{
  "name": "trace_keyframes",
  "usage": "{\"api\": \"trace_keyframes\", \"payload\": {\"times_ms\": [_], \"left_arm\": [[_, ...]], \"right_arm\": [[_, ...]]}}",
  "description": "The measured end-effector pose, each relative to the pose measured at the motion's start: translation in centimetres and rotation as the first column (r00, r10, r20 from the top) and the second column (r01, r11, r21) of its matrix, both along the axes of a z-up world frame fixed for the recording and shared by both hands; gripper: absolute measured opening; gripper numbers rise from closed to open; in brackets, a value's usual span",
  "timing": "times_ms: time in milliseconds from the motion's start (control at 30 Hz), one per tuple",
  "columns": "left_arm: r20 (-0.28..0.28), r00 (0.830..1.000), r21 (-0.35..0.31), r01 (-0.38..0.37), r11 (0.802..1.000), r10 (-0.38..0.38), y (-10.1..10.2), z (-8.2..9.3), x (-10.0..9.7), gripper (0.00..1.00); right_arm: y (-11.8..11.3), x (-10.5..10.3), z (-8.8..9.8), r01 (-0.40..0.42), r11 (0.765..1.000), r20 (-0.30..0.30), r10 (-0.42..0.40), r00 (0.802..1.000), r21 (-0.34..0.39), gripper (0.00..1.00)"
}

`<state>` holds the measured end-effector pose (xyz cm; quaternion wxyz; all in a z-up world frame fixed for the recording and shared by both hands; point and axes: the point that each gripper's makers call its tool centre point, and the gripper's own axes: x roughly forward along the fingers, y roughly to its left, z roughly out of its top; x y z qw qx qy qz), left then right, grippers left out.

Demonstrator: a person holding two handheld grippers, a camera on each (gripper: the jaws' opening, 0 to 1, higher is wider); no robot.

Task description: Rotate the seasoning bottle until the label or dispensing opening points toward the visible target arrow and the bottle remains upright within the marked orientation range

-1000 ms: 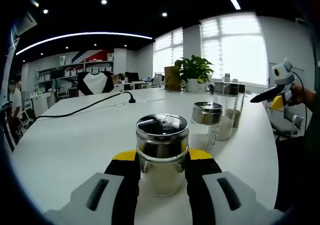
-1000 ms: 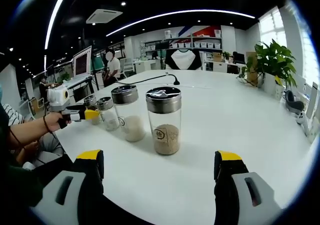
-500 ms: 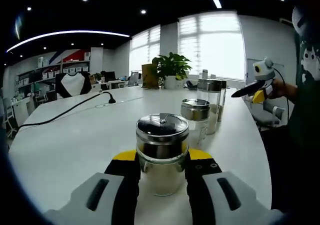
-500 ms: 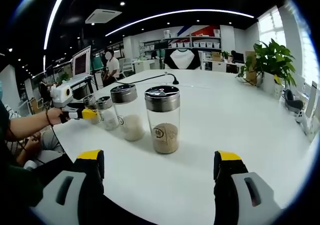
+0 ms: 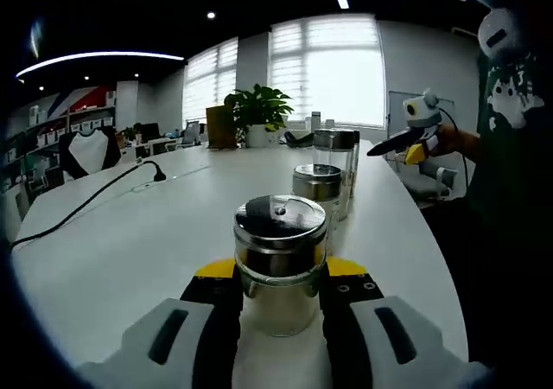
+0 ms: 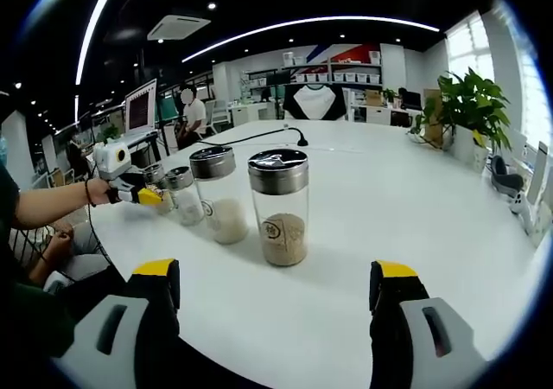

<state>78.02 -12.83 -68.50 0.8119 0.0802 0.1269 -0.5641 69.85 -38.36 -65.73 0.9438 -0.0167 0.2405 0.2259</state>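
A seasoning bottle (image 5: 280, 264) with a steel lid and pale contents stands upright on the white table (image 5: 130, 242). My left gripper (image 5: 281, 296) is shut on its glass body, one jaw on each side. In the right gripper view that same left gripper (image 6: 143, 195) sits at the far left end of a row of bottles, and the held bottle (image 6: 156, 178) is partly hidden behind it. My right gripper (image 6: 273, 290) stands open, well short of a tall bottle of brown seasoning (image 6: 279, 207). The right gripper (image 5: 404, 140) also appears far right in the left gripper view.
Two more bottles (image 6: 218, 195) (image 6: 181, 195) stand in the row between the held one and the tall one. A black cable (image 5: 82, 203) runs across the table. A potted plant (image 5: 257, 117) stands at the far edge. A person's forearm (image 6: 47, 212) reaches in from the left.
The left gripper view has swung, so the room slid left while the held bottle kept its place between the jaws. In the right gripper view the left gripper shifted slightly up.
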Motion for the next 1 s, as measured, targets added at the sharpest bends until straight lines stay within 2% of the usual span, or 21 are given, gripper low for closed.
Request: {"api": "trace_keyframes", "payload": {"times_ms": [200, 367, 733, 1000], "left_arm": [[0.004, 0.994, 0.016, 0.106, 0.994, -0.106, -0.17, -0.05, -0.21, 0.36], [-0.003, 0.987, 0.007, 0.158, 0.987, -0.158, -0.19, -0.07, -0.27, 0.36], [-0.018, 0.979, -0.009, 0.201, 0.98, -0.201, -0.28, -0.03, -0.54, 0.37], [-0.019, 0.983, -0.001, 0.184, 0.983, -0.184, -0.24, -0.02, -0.5, 0.37]], "right_arm": [[0.06, 0.06, 0.07, -0.005, 1.0, 0.001, 0.005, 1.0, -0.004, 0.93], [-0.02, 0.01, 0.22, -0.003, 1.0, 0.005, 0.003, 1.0, -0.002, 0.93], [-0.19, 0.01, 0.17, 0.004, 1.0, 0.003, -0.004, 1.0, -0.007, 0.93], [-0.56, -0.05, 0.01, 0.015, 1.0, -0.003, -0.015, 1.0, -0.006, 0.93]]}}
